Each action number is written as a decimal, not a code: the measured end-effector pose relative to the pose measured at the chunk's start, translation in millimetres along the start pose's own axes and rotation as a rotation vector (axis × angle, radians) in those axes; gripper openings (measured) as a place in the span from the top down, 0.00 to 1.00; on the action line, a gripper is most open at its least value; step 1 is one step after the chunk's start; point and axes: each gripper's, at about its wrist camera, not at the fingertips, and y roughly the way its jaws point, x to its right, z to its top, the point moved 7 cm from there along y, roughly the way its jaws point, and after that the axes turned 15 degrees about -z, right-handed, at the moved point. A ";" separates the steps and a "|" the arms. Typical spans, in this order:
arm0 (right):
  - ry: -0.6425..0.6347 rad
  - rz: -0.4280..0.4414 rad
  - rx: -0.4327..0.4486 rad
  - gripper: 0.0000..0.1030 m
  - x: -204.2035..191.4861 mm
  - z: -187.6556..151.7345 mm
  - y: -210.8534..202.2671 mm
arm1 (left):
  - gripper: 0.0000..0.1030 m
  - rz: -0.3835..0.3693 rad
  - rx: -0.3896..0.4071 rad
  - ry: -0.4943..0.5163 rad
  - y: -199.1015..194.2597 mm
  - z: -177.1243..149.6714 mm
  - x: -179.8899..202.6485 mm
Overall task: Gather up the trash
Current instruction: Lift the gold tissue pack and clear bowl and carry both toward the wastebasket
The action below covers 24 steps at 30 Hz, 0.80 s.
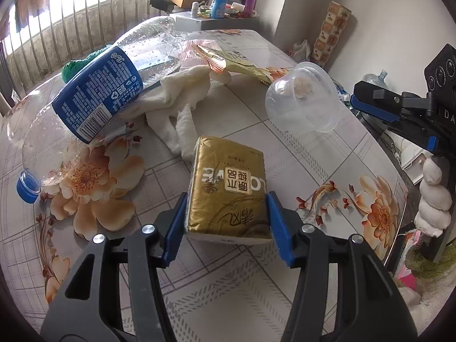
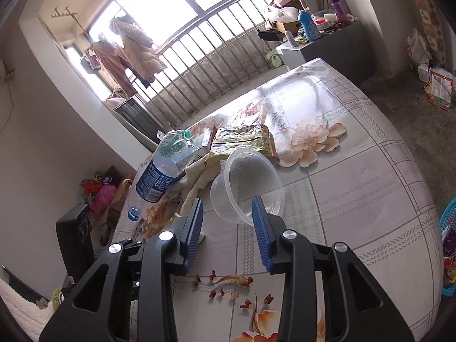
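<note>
My left gripper (image 1: 226, 202) is shut on a gold tissue pack (image 1: 228, 191), held just above the flowered table (image 1: 256, 285). Beyond it lie a clear plastic bottle with a blue label (image 1: 97, 91), a white crumpled cloth (image 1: 182, 97), a gold snack wrapper (image 1: 242, 64) and a clear plastic cup (image 1: 303, 99) on its side. My right gripper (image 2: 228, 208) is open, its fingertips right at the cup's rim (image 2: 248, 188), with the right finger over the rim. The bottle (image 2: 162, 168), cloth (image 2: 196, 179) and wrapper (image 2: 245, 139) lie behind the cup.
A blue bottle cap (image 2: 133, 213) sits at the bottle's neck near the table's left edge. A blue basket (image 2: 449, 245) stands on the floor to the right. A cluttered side cabinet (image 2: 327, 45) stands beyond the table, by the window railing.
</note>
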 end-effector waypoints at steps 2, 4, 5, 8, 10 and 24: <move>-0.027 0.009 -0.002 0.63 -6.7 5.1 8.3 | 0.50 0.000 -0.001 -0.003 -0.4 0.0 -1.8; -0.050 0.010 -0.013 0.63 -12.2 7.5 18.5 | 0.50 0.000 -0.002 -0.006 -0.2 0.0 -2.3; -0.057 0.009 -0.016 0.64 -14.3 7.5 22.8 | 0.50 -0.001 -0.002 -0.007 -0.4 -0.2 -2.4; -0.071 0.009 -0.033 0.92 -18.2 2.6 28.6 | 0.50 -0.003 0.000 -0.008 -1.3 -1.2 -2.8; -0.073 0.026 -0.029 0.94 -20.2 -2.6 22.9 | 0.50 -0.002 0.000 -0.003 -0.9 -0.5 -2.5; -0.030 -0.031 0.011 0.95 15.7 -42.5 -50.0 | 0.44 -0.039 -0.016 0.070 11.9 5.3 26.2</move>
